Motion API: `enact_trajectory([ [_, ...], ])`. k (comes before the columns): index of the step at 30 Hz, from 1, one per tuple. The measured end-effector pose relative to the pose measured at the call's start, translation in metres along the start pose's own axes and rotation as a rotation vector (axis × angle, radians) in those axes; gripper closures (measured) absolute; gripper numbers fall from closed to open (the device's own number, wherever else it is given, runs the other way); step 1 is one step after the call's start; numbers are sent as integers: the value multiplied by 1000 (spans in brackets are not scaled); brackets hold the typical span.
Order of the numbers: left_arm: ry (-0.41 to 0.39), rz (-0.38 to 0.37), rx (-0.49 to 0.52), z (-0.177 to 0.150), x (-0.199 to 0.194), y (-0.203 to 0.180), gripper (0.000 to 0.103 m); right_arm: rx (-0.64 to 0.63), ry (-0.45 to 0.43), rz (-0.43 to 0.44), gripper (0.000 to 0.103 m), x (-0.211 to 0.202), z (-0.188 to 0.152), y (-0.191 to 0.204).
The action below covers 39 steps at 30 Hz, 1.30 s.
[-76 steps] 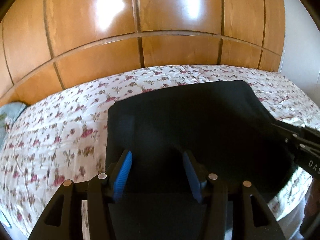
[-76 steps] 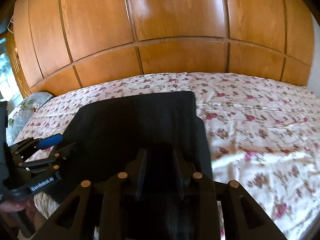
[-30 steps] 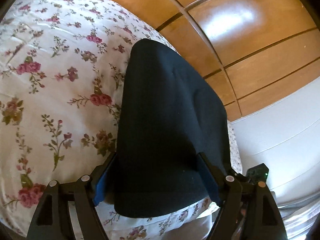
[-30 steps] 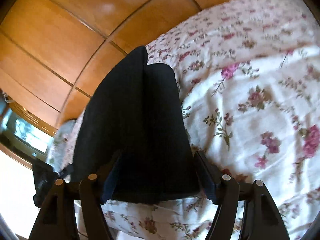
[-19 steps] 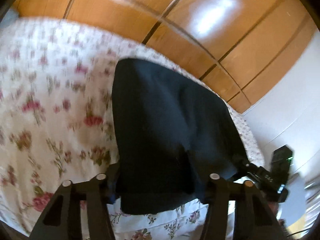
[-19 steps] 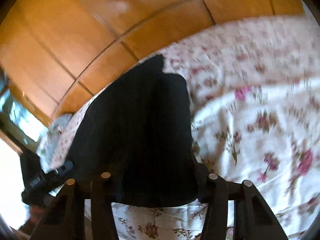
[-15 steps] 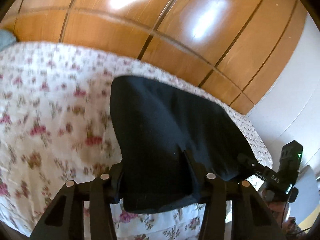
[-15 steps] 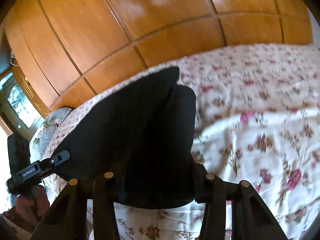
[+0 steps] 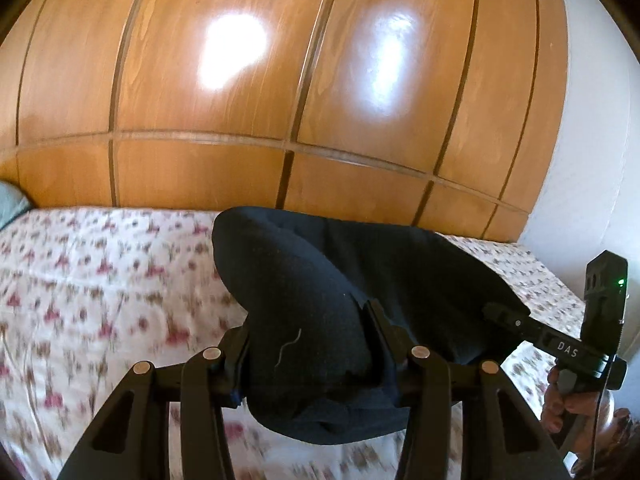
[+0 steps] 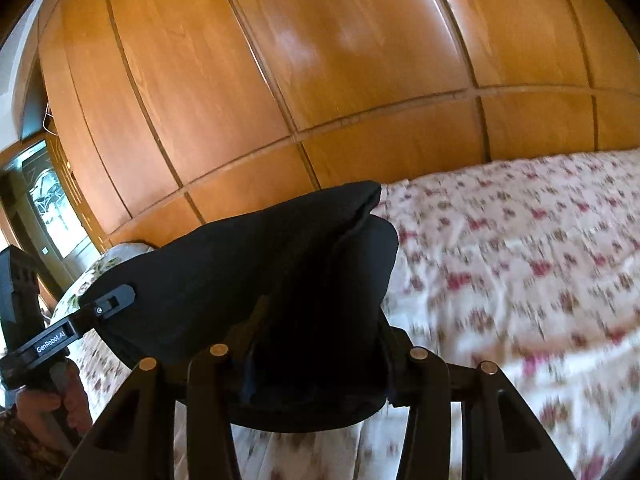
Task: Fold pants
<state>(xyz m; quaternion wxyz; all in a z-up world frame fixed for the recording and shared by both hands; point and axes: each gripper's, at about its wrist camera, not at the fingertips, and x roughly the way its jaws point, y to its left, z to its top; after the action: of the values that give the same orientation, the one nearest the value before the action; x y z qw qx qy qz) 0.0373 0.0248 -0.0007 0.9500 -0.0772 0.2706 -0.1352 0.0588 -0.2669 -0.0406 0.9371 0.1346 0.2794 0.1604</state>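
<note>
The folded black pants (image 9: 320, 300) hang lifted above the floral bedspread (image 9: 100, 280), bulging between both grippers. My left gripper (image 9: 312, 344) is shut on the near left end of the pants; its fingers are partly buried in cloth. My right gripper (image 10: 320, 336) is shut on the other end of the pants (image 10: 280, 264). In the left wrist view the right gripper (image 9: 500, 314) shows at the right, gripping the pants' edge. In the right wrist view the left gripper (image 10: 116, 300) shows at the left, doing the same.
A wooden panelled wardrobe (image 9: 280, 80) rises behind the bed. A white wall (image 9: 592, 160) stands at the right. A pale pillow (image 9: 12, 204) lies at the bed's far left. A window or door (image 10: 52, 200) shows at the left in the right wrist view.
Both grippers have lifted the pants off the bed and tilted up. The cameras now look level at the wardrobe, and the pants sag between the two grippers.
</note>
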Motion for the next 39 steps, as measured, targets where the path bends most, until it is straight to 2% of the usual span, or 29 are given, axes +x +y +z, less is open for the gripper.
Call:
enact_trajectory([
  [7,-21,39,32,34,67,12,53,-45,-37,-36,57,55,38,-10],
  [12,2,50,24,38,112,26,53,-65,-72,-73,57,96,54,-25],
  [16,77,56,-17,23,153,49,50,-30,-22,-99,56,125,49,-44],
  [18,141,60,-43,9,166,58,43,43,88,-151,52,143,39,-60],
  [20,130,36,-112,-4,164,71,36,129,102,-107,43,142,36,-76],
  [22,147,32,-164,-6,160,77,30,160,118,-106,35,143,35,-83],
  [24,155,40,-170,-10,156,77,28,170,123,-104,34,141,35,-85],
  [28,163,120,-126,-20,139,65,26,93,125,-204,33,128,34,-63],
  [30,184,134,-107,-26,132,58,26,70,120,-249,33,119,30,-52],
  [33,264,135,-57,-37,131,45,26,67,121,-271,33,101,15,-40],
  [35,322,158,-17,-49,132,35,31,62,154,-280,33,94,1,-33],
  [36,329,171,-7,-53,129,30,35,58,165,-283,33,90,-7,-30],
  [39,307,213,25,-60,116,17,35,71,184,-270,33,77,-24,-24],
])
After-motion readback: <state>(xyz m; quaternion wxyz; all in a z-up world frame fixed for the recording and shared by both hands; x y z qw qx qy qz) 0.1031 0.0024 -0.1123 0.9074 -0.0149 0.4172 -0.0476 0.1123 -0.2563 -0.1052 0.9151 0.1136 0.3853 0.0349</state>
